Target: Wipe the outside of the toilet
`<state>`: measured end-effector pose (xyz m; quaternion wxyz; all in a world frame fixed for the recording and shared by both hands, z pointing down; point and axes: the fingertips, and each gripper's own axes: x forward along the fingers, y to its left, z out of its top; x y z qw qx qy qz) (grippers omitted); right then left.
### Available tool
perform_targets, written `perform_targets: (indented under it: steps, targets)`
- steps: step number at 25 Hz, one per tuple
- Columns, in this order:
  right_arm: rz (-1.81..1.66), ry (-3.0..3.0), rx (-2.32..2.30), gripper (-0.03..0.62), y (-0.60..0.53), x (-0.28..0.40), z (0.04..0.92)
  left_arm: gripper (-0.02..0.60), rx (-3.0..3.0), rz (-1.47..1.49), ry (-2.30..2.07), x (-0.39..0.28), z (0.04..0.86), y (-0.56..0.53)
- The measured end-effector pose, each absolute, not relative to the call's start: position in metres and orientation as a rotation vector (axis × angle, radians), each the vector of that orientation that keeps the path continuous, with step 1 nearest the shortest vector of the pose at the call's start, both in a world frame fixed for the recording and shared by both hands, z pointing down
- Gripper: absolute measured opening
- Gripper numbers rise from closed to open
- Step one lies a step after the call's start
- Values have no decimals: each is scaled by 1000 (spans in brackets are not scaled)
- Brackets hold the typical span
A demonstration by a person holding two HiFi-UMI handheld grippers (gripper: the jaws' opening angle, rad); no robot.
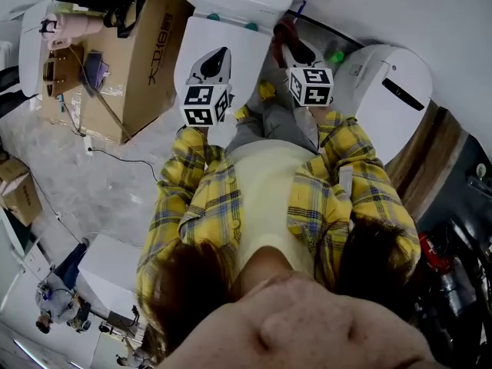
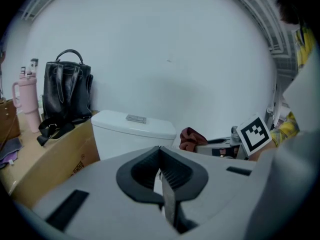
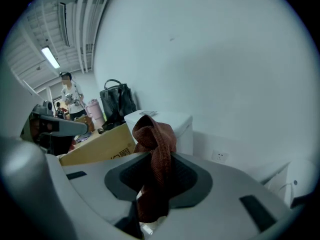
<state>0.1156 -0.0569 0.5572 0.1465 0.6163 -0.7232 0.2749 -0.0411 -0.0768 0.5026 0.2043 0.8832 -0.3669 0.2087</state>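
Observation:
The white toilet [image 1: 223, 44] stands ahead of me, its tank [image 2: 134, 131] against the wall with a flush button on top. My right gripper [image 3: 151, 170] is shut on a rust-brown cloth [image 3: 156, 134], which bunches up above the jaws. In the head view that cloth [image 1: 287, 35] is held off the toilet's right side, apart from it. My left gripper [image 2: 160, 153] is shut with nothing in it and hovers over the toilet lid [image 1: 217, 58]. Both grippers are in the air, level with each other.
A cardboard box [image 1: 138, 52] sits left of the toilet, bearing a black handbag [image 2: 67, 94] and a pink tumbler [image 2: 27, 104]. A second white fixture [image 1: 392, 91] stands at the right. A wall socket [image 3: 218, 156] is low on the wall. Cables lie on the floor [image 1: 115, 160].

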Motion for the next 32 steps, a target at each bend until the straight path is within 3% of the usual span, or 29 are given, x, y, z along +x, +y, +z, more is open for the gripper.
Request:
perform_targets:
  steps: [12, 32]
  targets:
    - [670, -2223, 1790, 124, -43, 93, 479, 2, 2440, 437, -1139, -74, 466, -69]
    - [612, -2295, 1838, 122, -18, 66, 422, 2, 2400, 252, -1260, -109, 426, -48]
